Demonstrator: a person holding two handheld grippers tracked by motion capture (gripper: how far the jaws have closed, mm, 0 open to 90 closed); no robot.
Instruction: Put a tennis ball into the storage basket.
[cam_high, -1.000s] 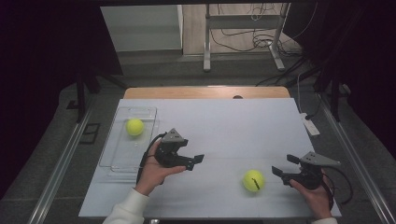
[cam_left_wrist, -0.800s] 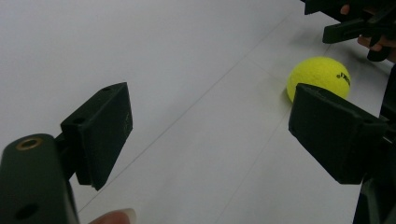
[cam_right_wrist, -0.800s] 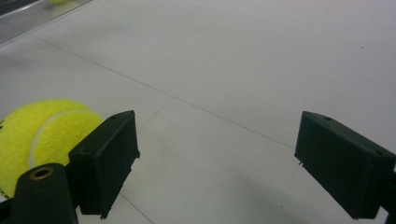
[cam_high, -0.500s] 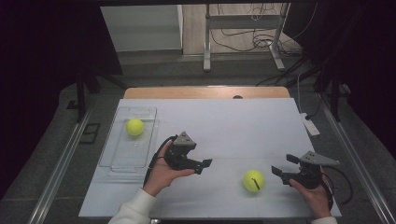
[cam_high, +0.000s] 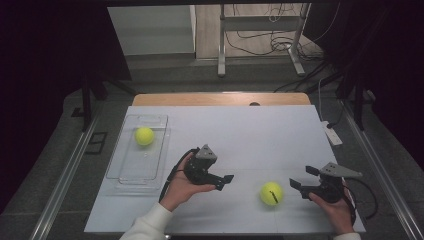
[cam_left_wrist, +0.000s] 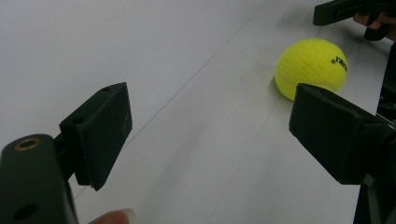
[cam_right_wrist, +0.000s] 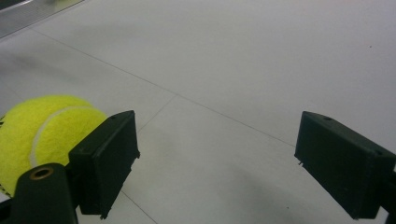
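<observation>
A yellow tennis ball (cam_high: 271, 193) lies on the white table near the front, between my two grippers. My left gripper (cam_high: 223, 181) is held low to the ball's left, pointing right at it, jaws open and empty. In the left gripper view the ball (cam_left_wrist: 310, 67) lies ahead, just past the right jaw of the left gripper (cam_left_wrist: 210, 112). My right gripper (cam_high: 301, 178) hovers close to the ball's right side, open. In the right gripper view the ball (cam_right_wrist: 42, 135) sits outside the left jaw of the right gripper (cam_right_wrist: 217, 140). A second tennis ball (cam_high: 144, 136) rests in a clear tray (cam_high: 116, 176) at the left.
A white power strip (cam_high: 330, 133) lies by the table's right edge. A wooden strip (cam_high: 220, 99) runs along the table's far edge, with metal stand legs (cam_high: 220, 45) and cables on the floor beyond. The other hand's gripper (cam_left_wrist: 345, 9) shows at the top right of the left gripper view.
My left hand has moved right from beside the tray toward the ball on the table and sunk a little. The right hand and both balls have stayed put.
</observation>
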